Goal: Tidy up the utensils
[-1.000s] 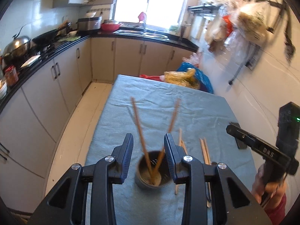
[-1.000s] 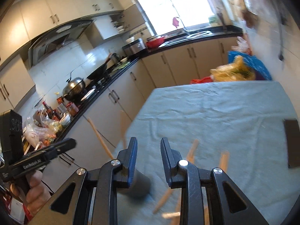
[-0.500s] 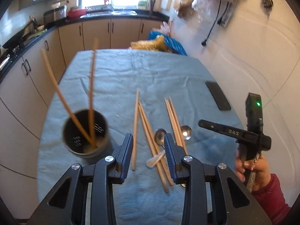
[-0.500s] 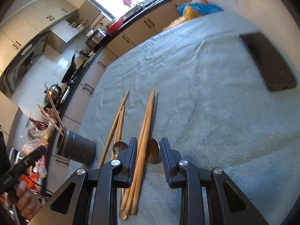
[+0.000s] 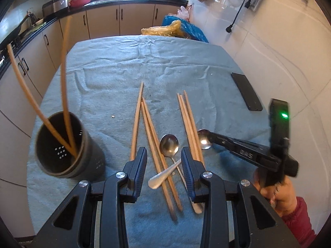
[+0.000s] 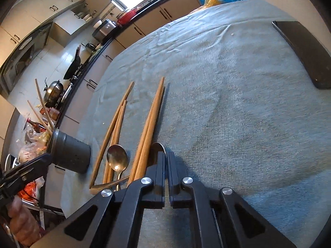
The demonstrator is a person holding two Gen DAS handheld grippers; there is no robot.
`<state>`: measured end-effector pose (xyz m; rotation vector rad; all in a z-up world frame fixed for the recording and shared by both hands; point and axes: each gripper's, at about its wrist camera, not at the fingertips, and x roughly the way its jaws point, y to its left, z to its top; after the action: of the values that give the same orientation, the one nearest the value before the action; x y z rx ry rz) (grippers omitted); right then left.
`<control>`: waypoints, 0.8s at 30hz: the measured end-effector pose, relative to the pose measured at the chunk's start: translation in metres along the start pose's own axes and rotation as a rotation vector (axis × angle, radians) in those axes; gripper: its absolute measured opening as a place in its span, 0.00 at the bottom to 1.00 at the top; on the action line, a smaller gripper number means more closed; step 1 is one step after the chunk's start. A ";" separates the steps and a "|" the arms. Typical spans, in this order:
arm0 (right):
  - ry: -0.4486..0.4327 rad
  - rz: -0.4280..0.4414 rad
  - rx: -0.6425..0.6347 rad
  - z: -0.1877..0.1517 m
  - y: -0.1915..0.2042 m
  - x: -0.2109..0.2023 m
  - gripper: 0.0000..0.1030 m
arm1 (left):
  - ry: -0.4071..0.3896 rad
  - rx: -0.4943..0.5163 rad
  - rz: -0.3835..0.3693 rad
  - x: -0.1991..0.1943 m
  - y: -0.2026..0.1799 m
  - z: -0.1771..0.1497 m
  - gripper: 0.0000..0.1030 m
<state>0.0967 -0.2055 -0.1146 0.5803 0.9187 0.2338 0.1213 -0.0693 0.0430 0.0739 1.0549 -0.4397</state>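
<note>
From the left wrist view, the left gripper [image 5: 163, 165] hangs over the pile with its jaws part open and nothing pinched. Between and just beyond them lies a spoon [image 5: 169, 144], bowl up, its thin handle running back under the jaws and crossing a second, flatter handle. A loose group of chopsticks [image 5: 144, 124] lies just left of the gap, another group [image 5: 189, 119] along the right jaw. The dark holder [image 5: 66, 146], already carrying two chopsticks, stands to the left of the left jaw. Off to the right, the right gripper [image 5: 209, 133] has its tip at the bowl of a second spoon [image 5: 203, 140].

From the right wrist view, the right gripper's jaws are closed almost together at that spoon's [image 6: 158, 146] bowl edge; whether the metal is actually caught between the pads cannot be told. The chopsticks [image 6: 149, 124] lie touching the left jaw.

The spoons look light, stiff and slick, so a pinch on the rounded bowl would likely slip; the neck or flat handle seems the safer hold. The wooden chopsticks are light, rigid and less slippery, best taken mid-length.
</note>
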 end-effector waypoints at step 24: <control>-0.066 -0.009 0.026 -0.006 -0.035 -0.030 0.03 | 0.118 -0.051 0.096 0.097 -0.007 0.009 0.08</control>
<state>0.0721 -0.2451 -0.1164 0.6048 0.8610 0.1939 0.1670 -0.1084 -0.0345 0.1057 1.1724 -0.3247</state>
